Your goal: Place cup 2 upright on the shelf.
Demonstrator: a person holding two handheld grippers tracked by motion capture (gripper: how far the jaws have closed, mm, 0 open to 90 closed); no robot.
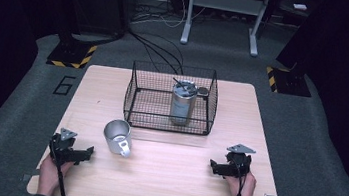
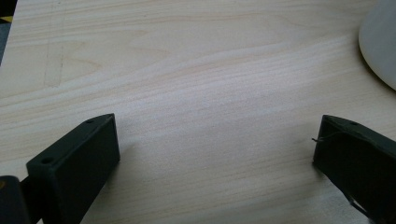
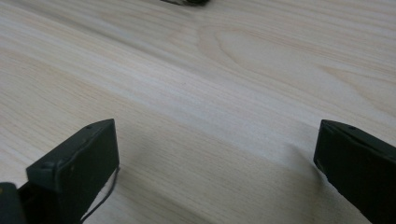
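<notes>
Near the front left of the wooden surface (image 1: 162,177), lying on its side: a shiny metal mug (image 1: 117,137), mouth turned up and to the left, handle (image 1: 125,148) low on the near side. Just to the right of the left gripper (image 1: 88,152), close but not touching. Well apart from the right gripper (image 1: 212,165), over by the front right.

Behind the mug, a black wire basket (image 1: 135,90), with a tall metal tumbler (image 1: 182,104) standing up inside.

Left fingers (image 2: 79,158) spread wide, holding nothing, low over bare wood. At the top right corner of the left gripper view, a pale round edge, likely the mug (image 2: 380,42), too blurred to be sure. Right fingers (image 3: 79,158) also spread wide, nothing between them, just wood grain below.

About the mug: hard and stiff, no give under a squeeze. Seems thin and hollow, so probably light. Smooth and shiny, so probably slippery. Round too, so apt to roll or spin away if pushed from one side. Not likely to break, but loud if dropped.

Best places to take hold, at a guess: across the rim, one finger inside the mouth and one outside, or on the handle, a spot with less room for sliding. Across the whole round body seems worse, wide and slick. Firm squeeze, slow lift, and care against tipping toward the closed bottom end.
</notes>
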